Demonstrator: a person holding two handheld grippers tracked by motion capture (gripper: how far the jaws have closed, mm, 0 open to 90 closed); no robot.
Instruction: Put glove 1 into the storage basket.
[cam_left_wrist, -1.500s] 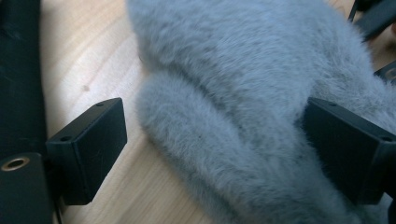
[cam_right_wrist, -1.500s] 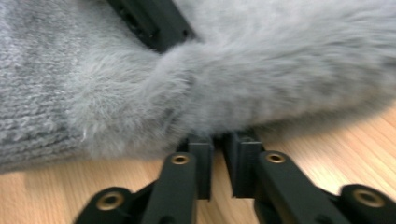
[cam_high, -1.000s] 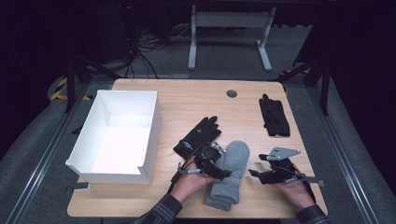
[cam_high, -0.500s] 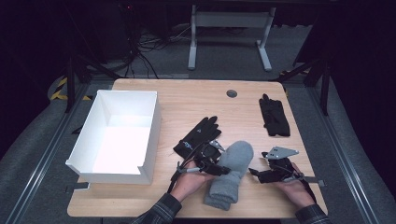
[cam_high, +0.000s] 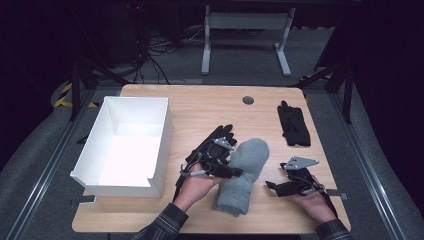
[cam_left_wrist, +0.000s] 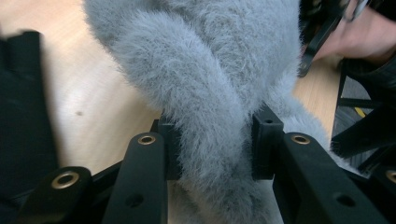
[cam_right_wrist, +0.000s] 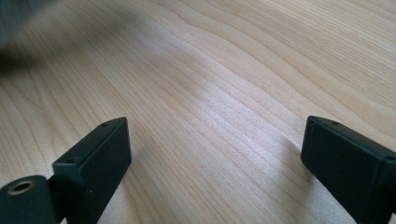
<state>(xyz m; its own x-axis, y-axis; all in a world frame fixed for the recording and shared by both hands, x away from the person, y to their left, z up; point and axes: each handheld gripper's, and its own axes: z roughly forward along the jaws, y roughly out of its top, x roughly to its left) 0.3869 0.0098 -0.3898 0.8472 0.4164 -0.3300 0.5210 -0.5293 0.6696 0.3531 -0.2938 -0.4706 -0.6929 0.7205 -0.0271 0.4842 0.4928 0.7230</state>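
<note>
Near the table's front edge, high view: grey fuzzy mitten (cam_high: 242, 175) lies at about 6 o'clock, with the white box (cam_high: 125, 145) at 9 and a black glove (cam_high: 294, 125) at 2. The left gripper (cam_high: 235, 172) bites the mitten's left edge, probably to carry it toward the box. The right gripper (cam_high: 272, 186) rests at 5 o'clock, clear of the mitten.

Left gripper view: both pads pinch a thick fold of fleece, jaws part-closed on it.

Right gripper view: jaws have just been opening and now stand spread wide over bare wood (cam_right_wrist: 224, 93), nothing between them; the grey blur at 11 o'clock may be the mitten.

Dark room, grey carpet floor (cam_high: 45, 165), pale wooden table (cam_high: 200, 107), white metal stand (cam_high: 245, 30) behind.
</note>
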